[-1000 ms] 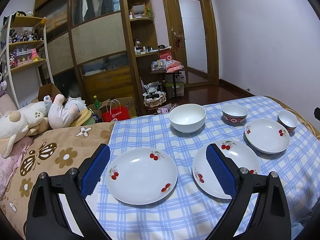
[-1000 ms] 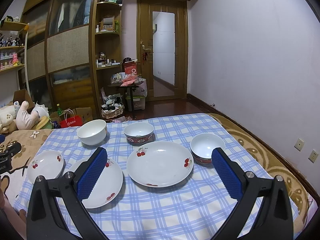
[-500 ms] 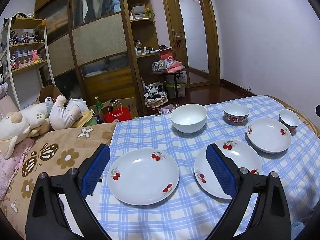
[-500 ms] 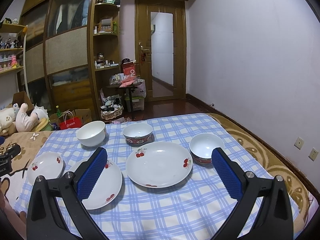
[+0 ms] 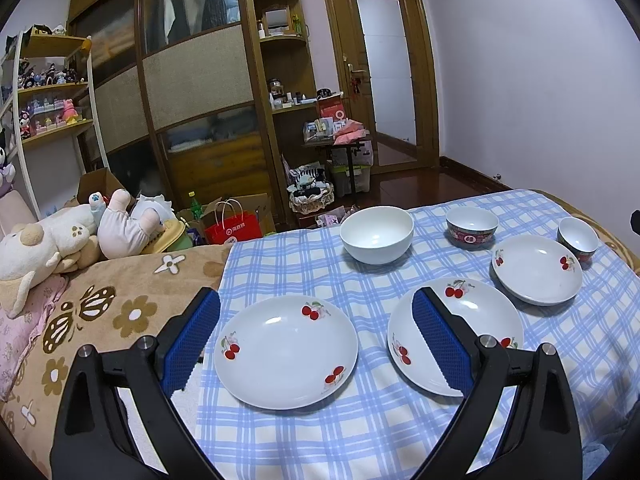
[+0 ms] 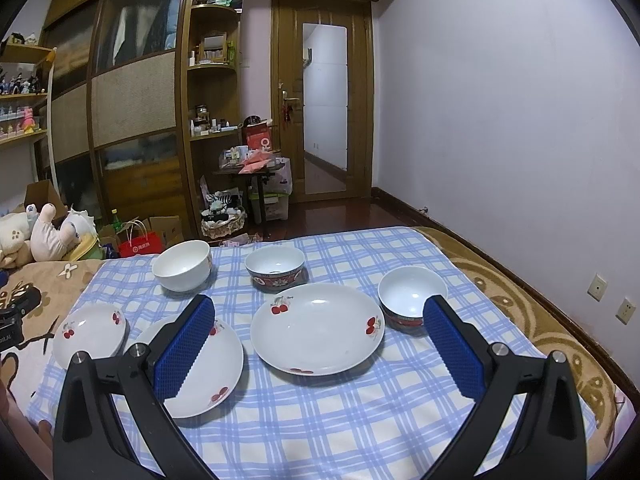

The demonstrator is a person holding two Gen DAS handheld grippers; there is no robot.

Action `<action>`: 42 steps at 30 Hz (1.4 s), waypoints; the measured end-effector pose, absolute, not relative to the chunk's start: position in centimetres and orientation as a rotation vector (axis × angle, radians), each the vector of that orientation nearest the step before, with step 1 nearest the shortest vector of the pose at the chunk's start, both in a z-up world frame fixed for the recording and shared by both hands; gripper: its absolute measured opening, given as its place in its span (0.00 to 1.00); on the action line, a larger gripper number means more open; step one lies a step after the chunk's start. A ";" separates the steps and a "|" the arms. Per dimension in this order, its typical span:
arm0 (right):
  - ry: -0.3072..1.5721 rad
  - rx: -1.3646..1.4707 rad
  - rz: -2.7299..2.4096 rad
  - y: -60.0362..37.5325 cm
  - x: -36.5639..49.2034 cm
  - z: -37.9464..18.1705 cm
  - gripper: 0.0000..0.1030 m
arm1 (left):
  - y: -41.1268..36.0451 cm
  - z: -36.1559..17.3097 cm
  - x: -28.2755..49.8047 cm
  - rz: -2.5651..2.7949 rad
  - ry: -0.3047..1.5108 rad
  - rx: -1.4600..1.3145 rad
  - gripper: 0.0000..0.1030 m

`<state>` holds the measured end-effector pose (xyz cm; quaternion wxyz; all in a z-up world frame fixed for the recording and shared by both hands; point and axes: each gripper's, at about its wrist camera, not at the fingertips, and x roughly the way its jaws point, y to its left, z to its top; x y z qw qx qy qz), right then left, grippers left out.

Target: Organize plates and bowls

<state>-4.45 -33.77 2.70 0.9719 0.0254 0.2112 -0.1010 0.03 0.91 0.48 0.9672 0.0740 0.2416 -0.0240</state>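
Note:
Three white cherry-print plates lie on a blue checked cloth point(image 5: 304, 432): a left plate point(image 5: 286, 350), a middle plate point(image 5: 476, 328) and a right plate point(image 5: 538, 274). Behind them stand a large white bowl point(image 5: 377, 233), a red-patterned bowl point(image 5: 472, 226) and a small bowl point(image 5: 578, 237). My left gripper point(image 5: 316, 312) is open and empty, hovering over the left plate. My right gripper point(image 6: 318, 318) is open and empty, hovering over the right plate point(image 6: 318, 328), with the small bowl point(image 6: 412, 296) by its right finger.
The cloth covers a bed with a brown flowered blanket point(image 5: 100, 308) and plush toys point(image 5: 60, 236) on the left. A wall point(image 6: 520, 120) runs along the right side. Cabinets, a red bag point(image 5: 234, 228) and clutter stand beyond the far edge.
Both grippers have drifted slightly; the view shifts a little and the dishes sit a touch lower and more to the right in the left wrist view. Both stay open. No dish has moved.

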 end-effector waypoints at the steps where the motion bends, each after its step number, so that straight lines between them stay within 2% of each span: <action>1: 0.426 0.053 -0.203 -33.6 -4.4 2.7 1.00 | 0.9 0.4 0.2 -0.059 0.500 0.149 0.93; 13: 0.443 -0.003 -0.178 -32.2 -4.0 2.1 1.00 | 1.2 -0.1 1.4 -0.064 0.555 0.139 0.93; 21: 0.533 -0.081 -0.170 -30.1 -2.2 2.0 1.00 | 0.3 0.1 3.3 -0.103 0.602 0.149 0.93; 26: 0.511 -0.084 -0.162 -30.1 -1.3 2.7 1.00 | -0.3 0.8 5.6 -0.125 0.644 0.118 0.93; 42: 0.556 0.042 -0.146 -30.0 3.2 1.6 1.00 | -3.8 -0.5 11.6 -0.185 0.792 0.111 0.93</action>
